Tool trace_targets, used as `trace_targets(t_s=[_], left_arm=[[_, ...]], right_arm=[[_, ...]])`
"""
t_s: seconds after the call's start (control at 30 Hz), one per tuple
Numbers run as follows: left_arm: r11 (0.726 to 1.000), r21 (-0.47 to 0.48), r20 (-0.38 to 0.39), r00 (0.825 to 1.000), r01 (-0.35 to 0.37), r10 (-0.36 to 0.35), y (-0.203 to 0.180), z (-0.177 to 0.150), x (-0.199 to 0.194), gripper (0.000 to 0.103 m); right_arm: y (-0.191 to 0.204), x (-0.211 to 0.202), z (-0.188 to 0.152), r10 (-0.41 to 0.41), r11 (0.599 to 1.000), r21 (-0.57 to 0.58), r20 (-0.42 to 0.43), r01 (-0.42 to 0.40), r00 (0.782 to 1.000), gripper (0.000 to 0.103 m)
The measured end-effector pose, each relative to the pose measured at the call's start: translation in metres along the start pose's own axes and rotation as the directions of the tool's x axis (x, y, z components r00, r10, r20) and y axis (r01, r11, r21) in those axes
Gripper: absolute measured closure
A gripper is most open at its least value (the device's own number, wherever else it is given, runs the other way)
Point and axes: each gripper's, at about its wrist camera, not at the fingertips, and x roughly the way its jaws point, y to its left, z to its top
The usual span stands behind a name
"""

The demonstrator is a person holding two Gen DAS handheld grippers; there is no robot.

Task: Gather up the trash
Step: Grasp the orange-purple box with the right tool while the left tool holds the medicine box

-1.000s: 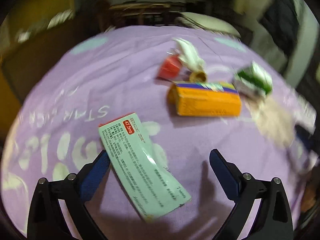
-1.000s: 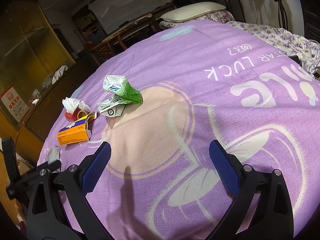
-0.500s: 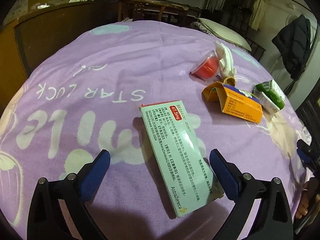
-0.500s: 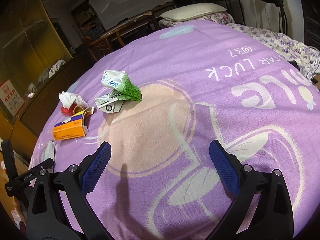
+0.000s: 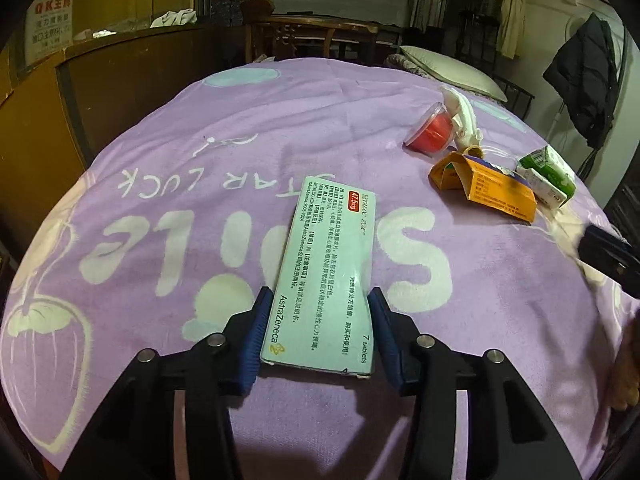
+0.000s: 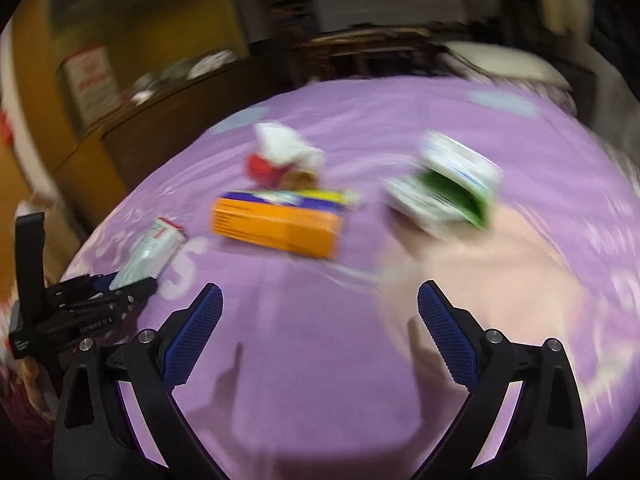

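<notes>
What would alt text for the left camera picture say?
The left gripper has just closed on a pale green pill box lying on a purple bedspread. An orange box lies farther off to the right.

**Cloth, Card and Plastic on the Bed**

The purple sheet [image 5: 280, 120] is looking like soft, matt cloth with a faint nap, its white lettering printed flat. The pale green box [image 5: 332, 276] at frame centre is showing as smooth card with a slight sheen; the orange box [image 5: 496, 192] at right is matt card, creased open. The red cup [image 5: 430, 134] is gleaming as glossy clear plastic, crumpled tissue [image 5: 464, 114] sitting beside it. The left gripper [image 5: 318, 334] is showing matt black plastic, ribbed blue pads [image 5: 256, 336] and bright metal rivets. The cabinet [image 5: 120, 80] at upper left is reading as dull wood.
</notes>
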Motion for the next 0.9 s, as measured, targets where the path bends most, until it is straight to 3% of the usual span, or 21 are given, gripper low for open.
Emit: trace_targets(t_s=[0.1,0.27,0.33,0.4,0.43,0.47,0.5,0.63,0.7,0.83,0.9], left_arm=[[1.0,0.014,0.0,1.0,0.013,-0.013,-0.003,-0.001,0.001,0.042],[0.999,0.018,-0.001,0.999,0.04,-0.04,-0.005,-0.002,0.002,0.036],[0.999,0.015,0.0,0.999,0.048,-0.048,-0.005,-0.002,0.002,0.036],[0.999,0.013,0.002,0.999,0.052,-0.052,-0.006,-0.002,0.002,0.035],[0.998,0.011,0.002,0.998,0.055,-0.055,-0.006,-0.002,0.002,0.035],[0.998,0.01,0.003,0.998,0.056,-0.056,-0.005,-0.003,0.001,0.035],[0.998,0.01,0.002,0.998,0.055,-0.055,-0.005,-0.003,0.001,0.035],[0.999,0.016,0.001,0.999,0.046,-0.046,-0.005,-0.003,0.002,0.033],[0.999,0.021,0.0,0.999,0.04,-0.04,-0.006,-0.003,0.002,0.032],[0.999,0.027,-0.003,0.999,0.039,-0.039,-0.007,-0.002,0.003,0.03],[0.999,0.027,-0.004,0.999,0.04,-0.04,-0.008,-0.002,0.004,0.03]], right_arm=[[0.025,0.024,0.019,-0.018,0.992,-0.128,-0.022,0.015,1.0,0.009],[0.037,0.061,0.035,-0.081,0.961,-0.272,-0.077,0.057,0.994,0.009],[0.033,0.062,0.033,-0.025,0.965,-0.262,-0.122,-0.009,0.992,0.011],[0.032,0.042,0.029,0.118,0.961,-0.226,-0.181,-0.158,0.976,0.018],[0.029,0.031,0.025,0.251,0.944,-0.156,-0.23,-0.29,0.94,0.022],[0.027,0.024,0.021,0.324,0.927,-0.11,-0.247,-0.358,0.913,0.024],[0.026,0.013,0.017,0.352,0.92,-0.091,-0.24,-0.381,0.905,0.024],[0.03,-0.003,0.017,0.154,0.959,-0.218,-0.141,-0.182,0.978,0.022],[0.028,0.01,0.026,0.091,0.96,-0.254,-0.12,-0.119,0.989,0.019],[0.01,0.053,0.049,0.019,0.967,-0.248,-0.147,-0.055,0.989,0.014],[-0.002,0.066,0.051,0.109,0.978,-0.154,-0.201,-0.142,0.974,0.014]])
